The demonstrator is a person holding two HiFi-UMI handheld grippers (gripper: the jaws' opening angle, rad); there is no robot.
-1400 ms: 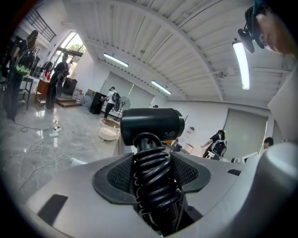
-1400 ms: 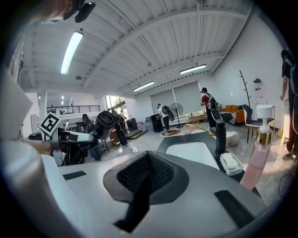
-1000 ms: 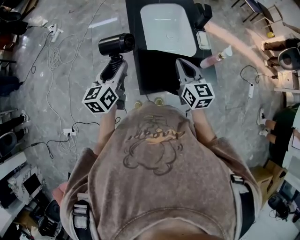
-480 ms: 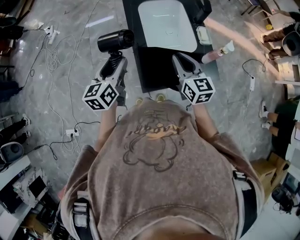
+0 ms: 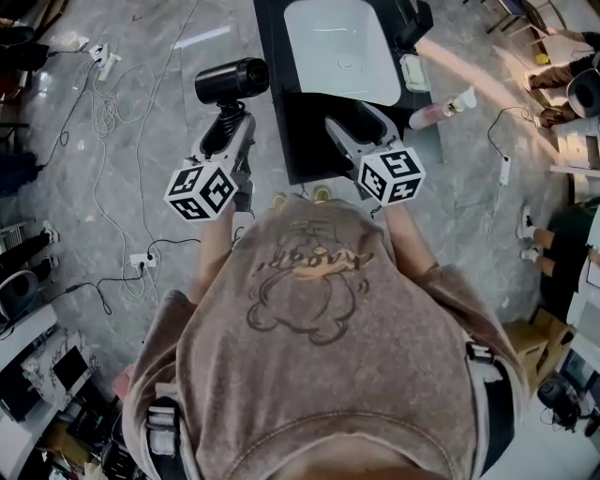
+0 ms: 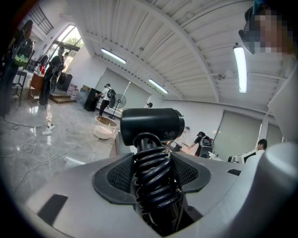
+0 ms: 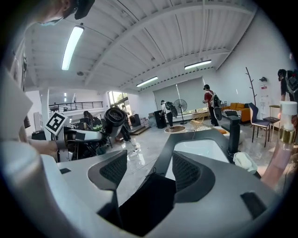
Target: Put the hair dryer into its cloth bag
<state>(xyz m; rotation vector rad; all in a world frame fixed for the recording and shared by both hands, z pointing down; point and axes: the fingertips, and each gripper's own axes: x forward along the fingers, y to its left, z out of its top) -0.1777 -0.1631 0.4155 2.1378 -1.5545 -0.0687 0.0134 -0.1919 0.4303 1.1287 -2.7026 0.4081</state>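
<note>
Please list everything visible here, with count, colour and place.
hair dryer: one, black, in the left jaws by its cord-wrapped handle
cloth bag: one, black, flat on the counter
sink: one, white, beyond the cloth bag
faucet: one, black, right of the sink
bottle: one, pink, right of the cloth bag
cables: several, white, floor at left
left gripper: one, grey, shut on the hair dryer
right gripper: one, grey, jaws just opening, cloth bag below between them, ungripped

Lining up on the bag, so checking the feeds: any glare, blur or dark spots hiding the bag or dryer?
Head view: sharp, but the cloth bag blends into the black counter. Right gripper view: bag is a featureless dark patch, edges bowed by the lens. Left gripper view: hair dryer sharp, ceiling lamp glaring.
</note>
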